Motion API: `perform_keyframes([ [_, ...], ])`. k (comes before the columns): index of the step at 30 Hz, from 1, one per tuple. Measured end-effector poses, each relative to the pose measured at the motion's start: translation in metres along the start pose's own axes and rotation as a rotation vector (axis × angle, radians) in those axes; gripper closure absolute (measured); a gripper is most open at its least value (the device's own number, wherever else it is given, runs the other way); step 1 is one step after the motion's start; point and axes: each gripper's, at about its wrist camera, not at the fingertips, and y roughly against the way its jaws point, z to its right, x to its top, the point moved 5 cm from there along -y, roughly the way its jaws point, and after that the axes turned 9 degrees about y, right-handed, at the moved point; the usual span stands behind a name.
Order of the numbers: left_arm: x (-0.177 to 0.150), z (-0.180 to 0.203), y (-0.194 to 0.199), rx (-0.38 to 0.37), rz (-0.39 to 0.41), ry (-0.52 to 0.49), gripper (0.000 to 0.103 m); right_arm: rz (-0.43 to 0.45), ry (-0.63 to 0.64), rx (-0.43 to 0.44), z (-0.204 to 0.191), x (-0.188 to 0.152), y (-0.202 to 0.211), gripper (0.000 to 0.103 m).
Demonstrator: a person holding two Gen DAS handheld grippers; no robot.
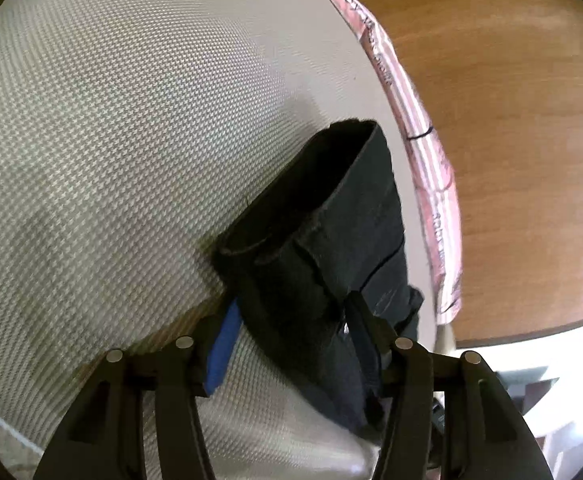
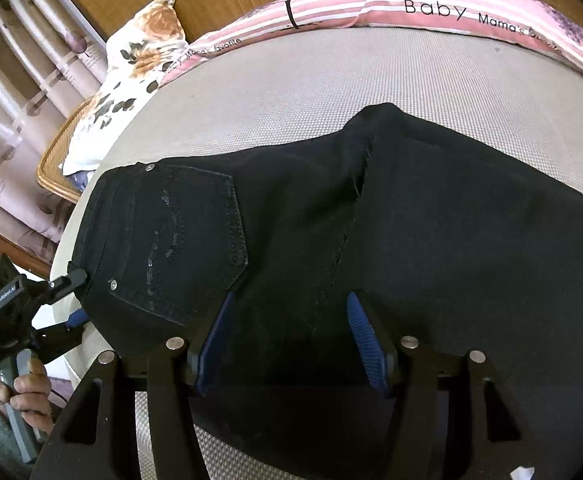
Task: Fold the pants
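Now the right gripper (image 2: 291, 340) hovers spread wide over the black pants (image 2: 331, 232), pads apart, gripping nothing. The left gripper (image 1: 287, 344) sits at the waistband end, fingers apart around the fabric edge. The pants lie on the grey mat (image 2: 291, 92), long axis running side to side, waistband left, pink striped blanket (image 2: 411, 4) beyond.

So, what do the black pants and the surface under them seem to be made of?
Black pants: probably denim, matte, judging by the stitched back pocket and metal rivets. Surface under them: seemingly a woven mesh mat, beige, with a fine regular grid texture; the exact fibre cannot be told.
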Motion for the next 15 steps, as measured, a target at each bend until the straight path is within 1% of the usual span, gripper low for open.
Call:
perform_keyframes([
  [5, 0.008, -0.005, -0.001, -0.08, 0.011, 0.057, 0.049, 0.002, 0.004, -0.007, -0.002, 0.0, -0.002, 0.045],
  [6, 0.009, -0.005, -0.001, -0.095, 0.016, 0.06, 0.049, 0.003, 0.006, -0.011, -0.002, 0.0, -0.002, 0.044],
  [8, 0.01, -0.004, -0.002, -0.1, 0.029, 0.047, 0.051, 0.005, 0.011, -0.014, -0.003, 0.0, -0.002, 0.043],
  [9, 0.01, -0.002, -0.003, -0.101, 0.041, 0.033, 0.053, 0.005, 0.014, -0.019, -0.004, 0.0, -0.003, 0.042],
  [10, 0.01, -0.001, -0.003, -0.096, 0.054, 0.017, 0.063, 0.005, 0.019, -0.024, -0.006, 0.0, -0.003, 0.04],
  [11, 0.008, 0.0, -0.004, -0.087, 0.065, 0.0, 0.07, 0.005, 0.023, -0.027, -0.007, -0.001, -0.004, 0.04],
  [15, 0.003, 0.01, -0.002, -0.085, 0.084, -0.063, 0.071, 0.007, 0.032, -0.037, -0.008, -0.001, -0.005, 0.039],
])
